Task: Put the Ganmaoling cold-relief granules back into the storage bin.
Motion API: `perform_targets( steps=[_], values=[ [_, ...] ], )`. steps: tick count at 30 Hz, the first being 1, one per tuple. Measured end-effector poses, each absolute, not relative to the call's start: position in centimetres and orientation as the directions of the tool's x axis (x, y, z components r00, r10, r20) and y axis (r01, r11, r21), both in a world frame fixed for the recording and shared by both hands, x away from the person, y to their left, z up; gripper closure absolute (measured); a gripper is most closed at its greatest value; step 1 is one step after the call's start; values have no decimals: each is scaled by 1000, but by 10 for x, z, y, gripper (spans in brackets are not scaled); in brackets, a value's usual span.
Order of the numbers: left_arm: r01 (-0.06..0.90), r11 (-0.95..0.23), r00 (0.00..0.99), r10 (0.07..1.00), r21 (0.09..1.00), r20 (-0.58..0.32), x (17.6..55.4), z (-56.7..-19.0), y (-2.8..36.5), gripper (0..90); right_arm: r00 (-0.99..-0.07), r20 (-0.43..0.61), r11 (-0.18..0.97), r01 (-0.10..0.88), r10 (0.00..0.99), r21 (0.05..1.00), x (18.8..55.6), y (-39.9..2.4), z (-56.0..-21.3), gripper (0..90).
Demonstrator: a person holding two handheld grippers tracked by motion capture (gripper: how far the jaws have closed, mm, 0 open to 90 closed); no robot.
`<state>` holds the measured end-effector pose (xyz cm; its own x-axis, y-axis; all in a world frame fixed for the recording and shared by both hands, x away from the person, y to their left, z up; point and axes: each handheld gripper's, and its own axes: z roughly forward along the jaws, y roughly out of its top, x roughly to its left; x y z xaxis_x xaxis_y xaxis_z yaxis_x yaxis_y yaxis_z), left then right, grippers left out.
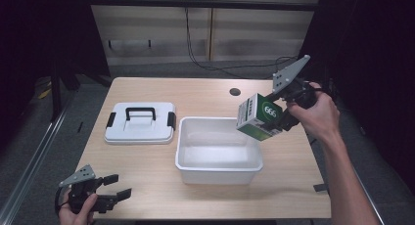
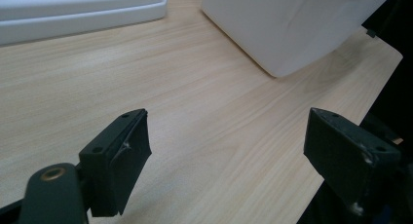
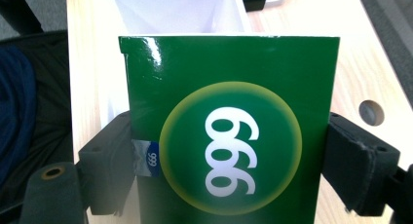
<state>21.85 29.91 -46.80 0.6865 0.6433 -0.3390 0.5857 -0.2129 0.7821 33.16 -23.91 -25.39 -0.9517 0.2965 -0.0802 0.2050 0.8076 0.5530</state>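
- The green box (image 1: pixel 259 117) hangs in the air, tilted, over the far right corner of the white bin (image 1: pixel 219 149), which sits near the middle of the surface (image 1: pixel 205 90). Your right gripper (image 1: pixel 281 118) clamps it from both sides; in the right gripper view the two jaws press on the side faces of the box (image 3: pixel 229 131), low on its body.
- Because the hold sits near one end, the box could pivot between the pads if you swing your hand quickly, and then slide out before it is over the bin's opening.
- The lower corner of the box looks close to the bin's far right rim. If you lower it from here without moving it further toward the bin's centre, that corner may catch the rim, tipping the box onto the right edge of the surface or nudging the bin.
- Letting go from this height risks the box landing on a corner and bouncing against the wall.
- The white lid (image 1: pixel 140 122) lies well apart, toward the left side of the surface, so it is not in the way.
- Your left gripper (image 1: pixel 115 187) rests at the near left corner with its jaws spread and nothing between them; it cannot steady the bin from there if the bin shifts.
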Motion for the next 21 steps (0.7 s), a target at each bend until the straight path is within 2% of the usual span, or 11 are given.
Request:
perform_targets(
  steps=[12, 21],
  values=[
    [584, -219, 690, 641, 782, -336, 219, -468, 299, 170, -967, -57, 881, 201, 249, 428, 337, -211, -271, 160],
    [584, -220, 691, 640, 782, -336, 219, -468, 298, 170, -977, -52, 910, 171, 205, 377, 341, -194, -279, 160]
  ],
)
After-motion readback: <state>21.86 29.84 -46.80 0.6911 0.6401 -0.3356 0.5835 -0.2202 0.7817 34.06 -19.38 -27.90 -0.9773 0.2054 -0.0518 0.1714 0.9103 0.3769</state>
